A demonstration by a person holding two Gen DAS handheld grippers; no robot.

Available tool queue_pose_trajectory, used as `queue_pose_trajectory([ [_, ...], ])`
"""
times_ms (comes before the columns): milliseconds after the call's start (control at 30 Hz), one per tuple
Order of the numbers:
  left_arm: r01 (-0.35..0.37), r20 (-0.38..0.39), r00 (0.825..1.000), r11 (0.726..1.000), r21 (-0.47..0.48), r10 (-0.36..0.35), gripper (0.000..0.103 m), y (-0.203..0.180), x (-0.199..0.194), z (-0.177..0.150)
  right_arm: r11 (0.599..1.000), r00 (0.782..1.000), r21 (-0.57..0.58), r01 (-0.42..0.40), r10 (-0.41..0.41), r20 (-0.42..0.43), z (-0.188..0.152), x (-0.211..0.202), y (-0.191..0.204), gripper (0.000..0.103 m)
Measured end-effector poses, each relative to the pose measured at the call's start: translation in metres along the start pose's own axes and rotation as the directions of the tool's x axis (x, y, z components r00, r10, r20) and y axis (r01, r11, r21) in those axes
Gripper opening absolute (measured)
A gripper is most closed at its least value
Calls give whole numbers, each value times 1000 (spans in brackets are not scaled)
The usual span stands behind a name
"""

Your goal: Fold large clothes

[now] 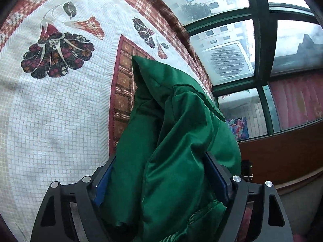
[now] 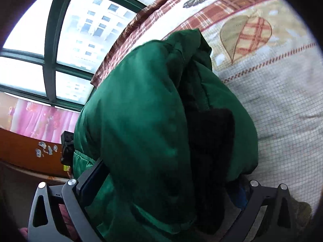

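Note:
A large shiny green padded jacket (image 1: 171, 137) with ribbed trim fills the middle of the left wrist view. My left gripper (image 1: 161, 179) is shut on a thick bunch of it, fabric bulging between the blue pads and hanging over the bed. In the right wrist view the same jacket (image 2: 145, 121) shows with its dark inner lining (image 2: 210, 141). My right gripper (image 2: 167, 189) is shut on another bunch of it; its right finger is mostly hidden by cloth.
Under the jacket is a bed with a white grid-patterned quilt (image 1: 50, 121) with floral motifs and a red plaid border (image 1: 157, 10). A green-framed window (image 1: 258, 40) with an air-conditioner unit outside, pink curtains (image 2: 40, 121) and a brown wooden sill (image 1: 282, 151) stand beyond the bed's edge.

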State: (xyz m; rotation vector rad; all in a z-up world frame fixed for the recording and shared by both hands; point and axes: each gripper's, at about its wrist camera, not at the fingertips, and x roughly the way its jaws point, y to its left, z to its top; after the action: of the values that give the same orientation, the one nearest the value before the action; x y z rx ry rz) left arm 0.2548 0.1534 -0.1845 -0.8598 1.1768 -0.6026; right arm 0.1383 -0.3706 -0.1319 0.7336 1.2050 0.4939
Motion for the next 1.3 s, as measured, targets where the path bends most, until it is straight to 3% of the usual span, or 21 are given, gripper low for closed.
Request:
queue_pose_trajectory([
  [133, -45, 26, 999, 999, 28, 44, 85, -9, -1, -1, 999, 1000, 25, -29, 29, -12, 4, 3, -3, 103],
  [167, -60, 44, 997, 997, 50, 58, 79, -16, -3, -2, 1000, 1000, 14, -20, 20, -9, 4, 2, 1, 101],
  [200, -70, 64, 996, 994, 79, 65, 73, -25, -8, -6, 1000, 1000, -2, -18, 18, -4, 5, -1, 4, 93],
  [267, -71, 99, 994, 983, 168, 55, 68, -48, -20, -15, 998, 999, -52, -23, 24, 24, 2, -11, 17, 66],
  [333, -107, 122, 989, 961, 257, 77, 67, -70, -24, -24, 993, 999, -116, 0, 6, 49, -1, -18, 30, 57],
  [433, -127, 100, 989, 960, 248, 105, 67, -70, -20, -24, 990, 999, -140, 11, -4, 48, -2, -17, 30, 56],
  [500, -112, 73, 992, 974, 196, 99, 67, -59, -18, -21, 993, 999, -117, -8, 12, 33, 1, -12, 20, 57],
  [633, -112, 17, 994, 983, 145, 111, 74, -44, -12, -10, 999, 1000, -51, -7, 6, -15, 10, -3, 9, 88],
  [667, -119, 10, 993, 982, 144, 119, 82, -37, -11, -7, 999, 1000, -40, 8, -9, -25, 11, 0, 9, 95],
  [800, -142, -29, 989, 983, 120, 147, 103, -23, 1, 3, 999, 998, -39, 20, -22, -59, 15, 6, 6, 103],
  [900, -68, -58, 996, 997, 41, 70, 103, -7, 11, 8, 1000, 997, -27, 7, -9, -74, 19, 11, 7, 103],
  [1000, -66, -46, 997, 994, 86, 70, 95, -20, 16, 5, 998, 996, -59, -24, 19, -89, 19, 18, 18, 103],
  [1033, -78, -38, 996, 991, 108, 82, 92, -28, 16, 3, 997, 996, -73, -21, 15, -82, 18, 17, 22, 97],
  [1100, -98, -13, 995, 985, 142, 101, 74, -47, 7, -1, 994, 999, -112, -5, -1, -53, 14, 10, 35, 78],
  [1167, -102, 6, 995, 981, 166, 102, 68, -68, -6, -7, 990, 1000, -139, -1, -1, -18, 10, 0, 46, 54],
  [1300, -125, 44, 992, 962, 242, 118, 64, -121, -22, -21, 978, 999, -209, 18, -9, 39, -1, -25, 71, 42],
])
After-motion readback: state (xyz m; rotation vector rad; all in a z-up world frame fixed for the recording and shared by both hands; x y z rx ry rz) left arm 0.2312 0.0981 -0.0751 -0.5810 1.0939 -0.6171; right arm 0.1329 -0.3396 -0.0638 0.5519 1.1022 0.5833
